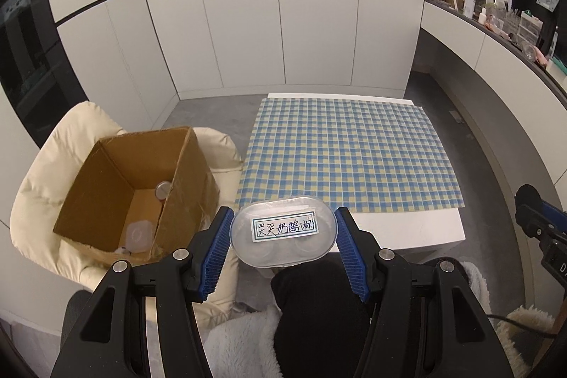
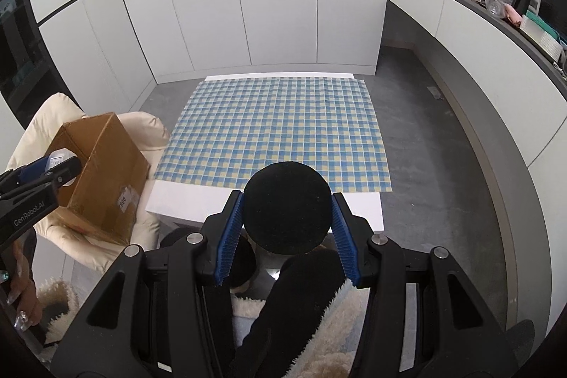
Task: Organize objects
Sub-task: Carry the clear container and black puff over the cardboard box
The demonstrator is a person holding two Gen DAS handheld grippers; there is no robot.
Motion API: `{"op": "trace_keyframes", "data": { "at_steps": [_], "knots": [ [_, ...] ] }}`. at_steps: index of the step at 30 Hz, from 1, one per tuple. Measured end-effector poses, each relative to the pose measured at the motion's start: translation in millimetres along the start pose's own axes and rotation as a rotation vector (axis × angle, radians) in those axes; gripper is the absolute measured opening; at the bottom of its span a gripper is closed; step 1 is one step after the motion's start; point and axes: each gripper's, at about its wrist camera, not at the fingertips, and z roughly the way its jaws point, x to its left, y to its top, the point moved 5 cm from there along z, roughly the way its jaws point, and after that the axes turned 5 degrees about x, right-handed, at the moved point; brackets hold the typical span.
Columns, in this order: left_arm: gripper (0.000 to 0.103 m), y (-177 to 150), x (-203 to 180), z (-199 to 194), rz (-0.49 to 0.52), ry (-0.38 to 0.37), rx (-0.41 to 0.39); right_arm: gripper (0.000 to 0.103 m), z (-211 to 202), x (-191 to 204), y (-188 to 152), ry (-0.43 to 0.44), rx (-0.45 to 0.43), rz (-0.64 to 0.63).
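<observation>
1. Your left gripper (image 1: pixel 283 236) is clamped on a clear oval plastic case (image 1: pixel 282 231), one blue pad on each narrow end, so the handwritten label faces up and the case stays level. Gripping end to end looks like the steadier hold on that rounded lid.
2. Your right gripper (image 2: pixel 287 222) is clenched around a round black object (image 2: pixel 287 208), its pads pressing the sides at 3 and 9 o'clock. What it is I cannot tell; only a dark matte disc shows.
3. Below both grippers lie your dark trouser leg and a fleecy white coat hem, so both loads hang over your lap, at the near edge of the counter (image 1: pixel 418 229) and not yet over its cloth.
4. At 10 o'clock of the left gripper an open cardboard box (image 1: pixel 134 186) rests tilted on a cream padded chair (image 1: pixel 46 172), its mouth leaning toward you. That tilt likely makes dropping things in easier. Inside you can see a small clear lidded tub (image 1: pixel 139 234) near the front and a round metal-topped item (image 1: pixel 163 190) farther back.
5. Ahead at 12 o'clock the blue-and-yellow checked cloth (image 2: pixel 280 130) covers most of the counter and carries nothing.
6. Farthest off stand white cabinet doors (image 1: pixel 248 23), and at 2 o'clock a cluttered shelf (image 1: pixel 496 20).
7. Judging by what already sits in the box, your oval case probably belongs there next.
</observation>
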Motion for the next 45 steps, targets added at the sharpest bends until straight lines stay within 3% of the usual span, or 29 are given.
{"op": "trace_keyframes", "data": {
  "at_steps": [12,18,34,45],
  "knots": [
    [0.058,-32,12,-4,0.006,0.019,0.044,0.051,-15,-2,-29,0.039,0.018,-0.004],
    [0.058,-32,15,-4,-0.010,0.008,0.047,0.051,-20,-4,-45,0.035,0.029,-0.006],
    [0.058,-35,26,2,-0.038,0.001,0.063,0.051,-10,11,-42,0.046,0.054,-0.038],
    [0.058,-45,68,3,-0.130,0.045,0.074,0.051,2,47,-36,0.097,0.073,-0.113]
  ]
}}
